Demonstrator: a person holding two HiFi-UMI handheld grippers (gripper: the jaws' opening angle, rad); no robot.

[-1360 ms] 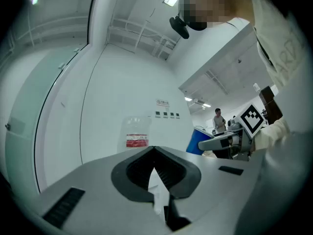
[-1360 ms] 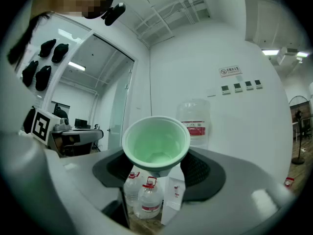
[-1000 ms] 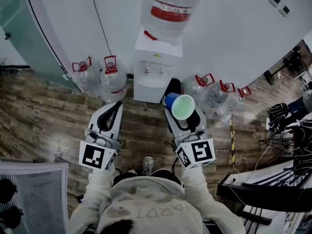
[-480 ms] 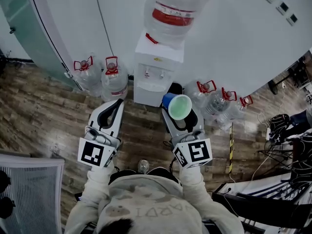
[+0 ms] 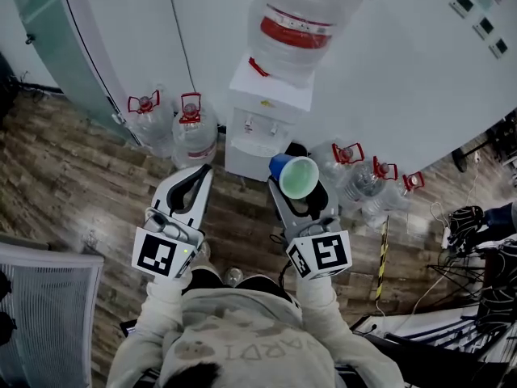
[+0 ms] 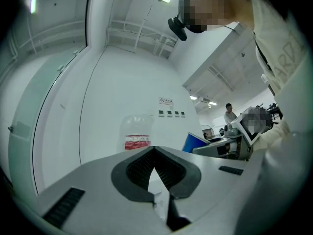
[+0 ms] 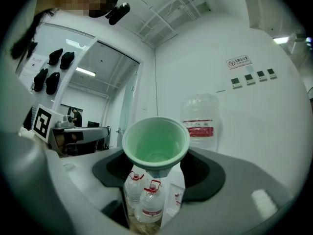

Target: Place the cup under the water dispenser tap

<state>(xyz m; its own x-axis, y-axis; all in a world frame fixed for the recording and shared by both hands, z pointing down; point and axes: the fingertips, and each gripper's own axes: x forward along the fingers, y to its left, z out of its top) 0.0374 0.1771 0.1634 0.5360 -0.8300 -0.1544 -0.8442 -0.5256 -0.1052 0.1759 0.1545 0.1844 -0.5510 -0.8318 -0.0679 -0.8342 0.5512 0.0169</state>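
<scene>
The main risk, as I judge it, is the cup shifting in the grip. The right gripper pinches it low, near the narrow base, and the cup tapers. A hard squeeze could buckle the wall or squirt the cup out ahead of the jaws. A loose one could let it pivot between the pads.

The cup's mouth also leans back toward the gripper's camera rather than standing level. Set down like that, it could tip over on the ledge below the taps.

The dispenser stands ahead of the jaws and somewhat to their left, not yet near. A careless reach could knock the rim against the taps or the dispenser's front. Two taps sit side by side, so the cup could end up between them or under the wrong one. Spare bottles stand on the floor ahead of and below the left jaws, and more on the dispenser's other side. A low swing could catch them.

The right jaws stand part open, closed onto the cup's lower wall from both sides. Its green inside faces back along them.

The left gripper has its jaws closed tip to tip. Nothing sits between them and they touch nothing.
</scene>
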